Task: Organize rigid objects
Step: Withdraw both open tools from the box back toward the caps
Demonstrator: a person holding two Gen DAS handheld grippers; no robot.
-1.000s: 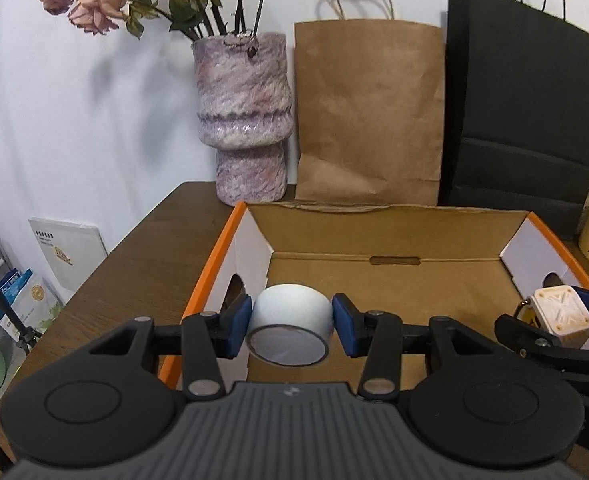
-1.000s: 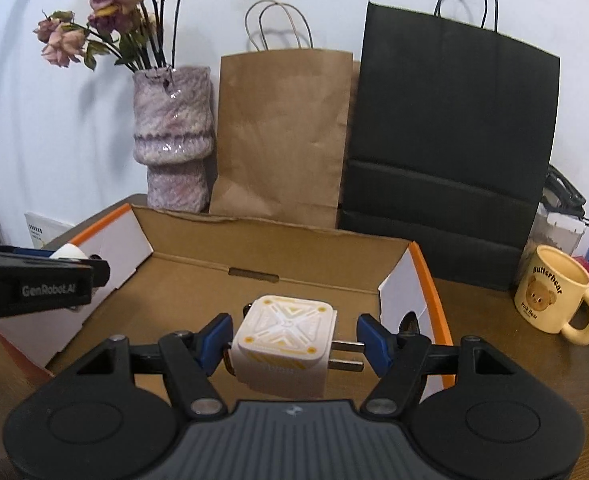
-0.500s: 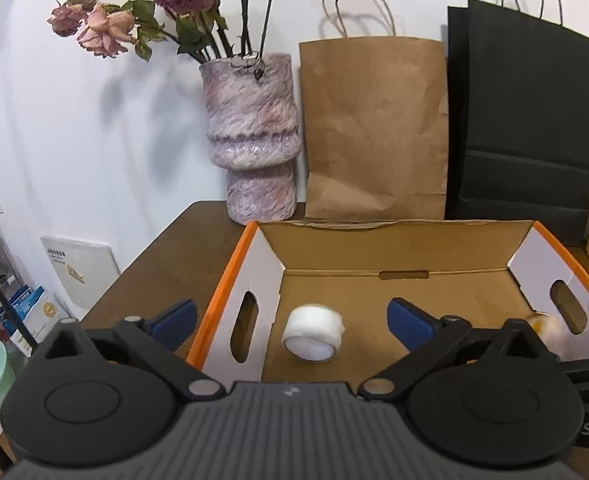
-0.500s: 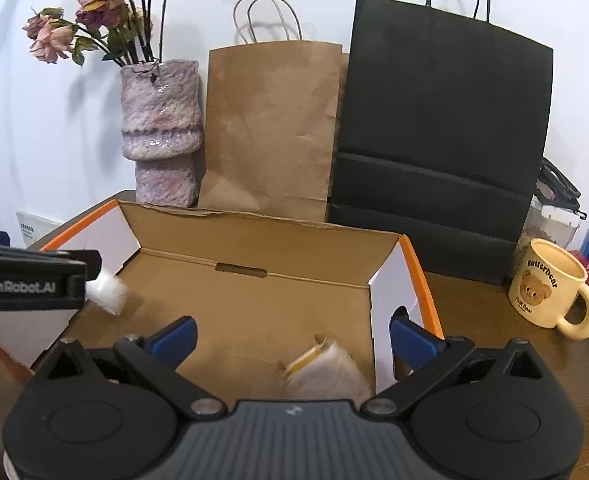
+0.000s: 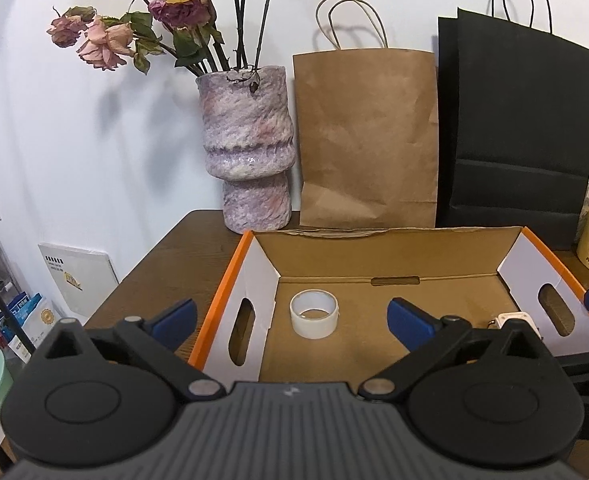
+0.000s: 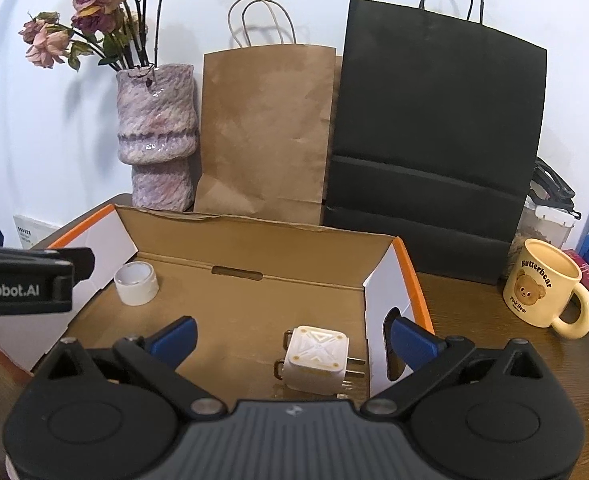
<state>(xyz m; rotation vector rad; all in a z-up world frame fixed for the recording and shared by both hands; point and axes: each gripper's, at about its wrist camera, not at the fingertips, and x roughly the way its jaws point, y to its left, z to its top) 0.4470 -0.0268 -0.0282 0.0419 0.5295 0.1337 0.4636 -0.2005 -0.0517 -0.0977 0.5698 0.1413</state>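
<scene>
A white tape roll (image 5: 314,319) (image 6: 136,283) stands on its end on the floor of the open cardboard box (image 5: 394,248) (image 6: 254,232), at the left end. A white plug adapter (image 6: 316,359) (image 5: 514,318) with metal prongs lies on the box floor at the right end. My left gripper (image 5: 292,322) hangs open above the box's near left side, nothing between its blue pads. My right gripper (image 6: 292,340) is open too, above the adapter without touching it. The left gripper's body (image 6: 22,280) shows at the left edge of the right wrist view.
Behind the box stand a purple vase (image 5: 248,156) with dried roses, a brown paper bag (image 5: 366,136) and a black paper bag (image 5: 518,132). A yellow bear mug (image 6: 542,292) sits on the wooden table (image 5: 166,272) to the right, cans and packets beyond it.
Both grippers went from shut to wide open. The tape roll dropped from the left gripper and the adapter from the right; both now rest on the box floor.
</scene>
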